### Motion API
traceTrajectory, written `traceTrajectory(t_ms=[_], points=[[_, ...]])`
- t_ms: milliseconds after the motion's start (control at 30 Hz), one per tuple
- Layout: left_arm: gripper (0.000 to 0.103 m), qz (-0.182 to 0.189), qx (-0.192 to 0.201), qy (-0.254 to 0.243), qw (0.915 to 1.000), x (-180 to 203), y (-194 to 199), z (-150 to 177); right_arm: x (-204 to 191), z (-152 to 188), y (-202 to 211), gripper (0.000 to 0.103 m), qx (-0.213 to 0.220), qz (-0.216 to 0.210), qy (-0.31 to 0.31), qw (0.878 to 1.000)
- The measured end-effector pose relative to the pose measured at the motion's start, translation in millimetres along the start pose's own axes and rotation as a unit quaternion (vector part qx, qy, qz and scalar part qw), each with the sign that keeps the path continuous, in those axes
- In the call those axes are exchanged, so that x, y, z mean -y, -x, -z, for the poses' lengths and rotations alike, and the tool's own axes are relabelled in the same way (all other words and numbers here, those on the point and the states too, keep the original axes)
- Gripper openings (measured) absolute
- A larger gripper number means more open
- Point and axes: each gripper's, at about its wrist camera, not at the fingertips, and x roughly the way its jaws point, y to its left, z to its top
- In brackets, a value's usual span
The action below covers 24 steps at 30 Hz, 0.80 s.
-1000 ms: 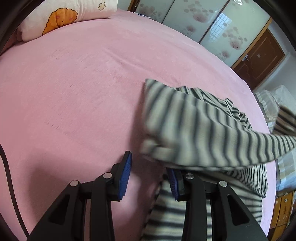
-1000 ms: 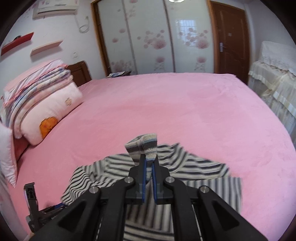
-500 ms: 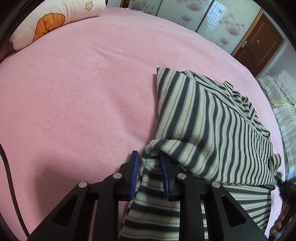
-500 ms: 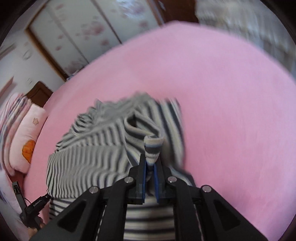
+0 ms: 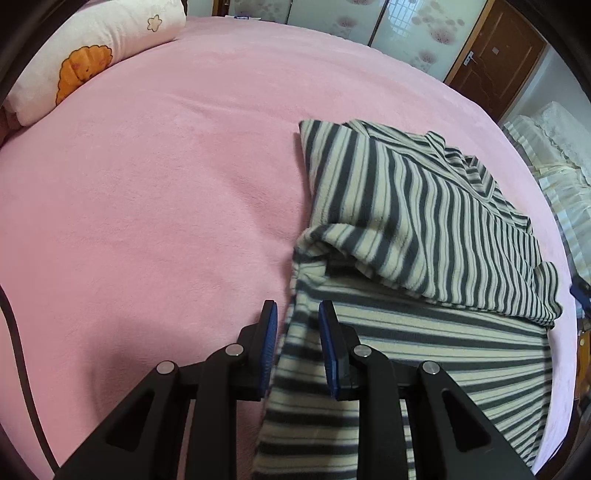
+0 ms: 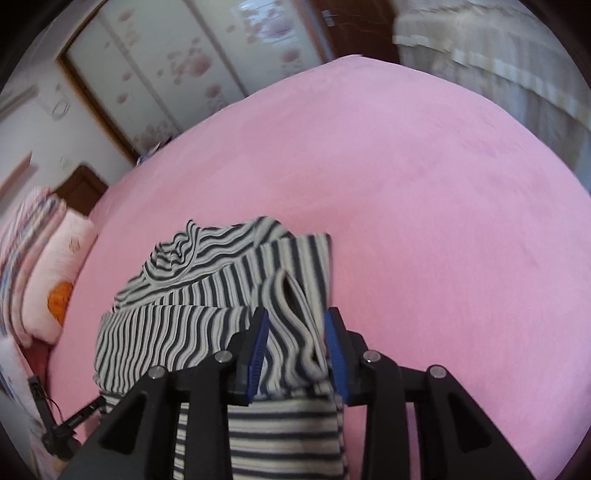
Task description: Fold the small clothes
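Your left gripper (image 5: pixel 297 317) hovers low over a pink bedspread (image 5: pixel 155 192), its two blue-padded jaws parted with a clear gap between them. Left of the jaws there is only bare pink plush; far ahead and to the left lies a cream pillow (image 5: pixel 85 62) printed with an orange cartoon figure. The left edge of a striped top (image 5: pixel 413 229), cream with dark grey bands, runs up through the gap between the jaws, but neither pad presses on it. Ahead and to the right of the jaws, a folded-over panel of the top lies across the layer beneath, its stripes running lengthwise while those of the lower layer run crosswise. Beyond the bed, ahead and to the right, stand a wardrobe with floral glass doors (image 5: pixel 399 26) and a brown wooden door (image 5: pixel 495 55).

Your right gripper (image 6: pixel 295 325) is also spread apart. A bunched, rolled cuff or hem of the striped top (image 6: pixel 207 295) sits between its pads, loose rather than pinched. The rest of the garment spreads ahead and to the left of these jaws, lying flat on the bedspread (image 6: pixel 424 203), with crumpled folds at its far end. Further left rests the pillow (image 6: pixel 59 280) beside stacked bedding (image 6: pixel 26 236). To the right of the jaws is open pink bedspread.
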Motion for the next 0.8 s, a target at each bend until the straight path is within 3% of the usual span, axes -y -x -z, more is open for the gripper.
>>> traceTrajectory(t_ms=[300, 467, 533, 567, 667, 800], points=[[0.021, 0.039, 0.025, 0.017, 0.9988, -11, 12, -36, -10, -35, -63, 0.032, -0.069, 0.004, 0.051, 0.996], [0.026, 0.074, -0.017, 0.017, 0.9970, -4, -21, -75, -10, -35, -77, 0.031, -0.089, 0.009, 0.071, 0.993], [0.029, 0.085, -0.033, 0.029, 0.9954, -4, -36, -87, -13, -32, -80, 0.019, -0.091, 0.014, 0.084, 0.992], [0.030, 0.091, -0.045, 0.037, 0.9941, -5, -47, -94, -15, -30, -81, 0.008, -0.093, 0.019, 0.096, 0.991], [0.030, 0.087, -0.054, 0.048, 0.9936, -5, -64, -110, -21, -25, -74, 0.006, -0.066, 0.050, 0.129, 0.988], [0.030, 0.070, -0.036, 0.047, 0.9958, -1, -71, -126, -21, -29, -54, 0.005, 0.001, 0.091, 0.150, 0.984]])
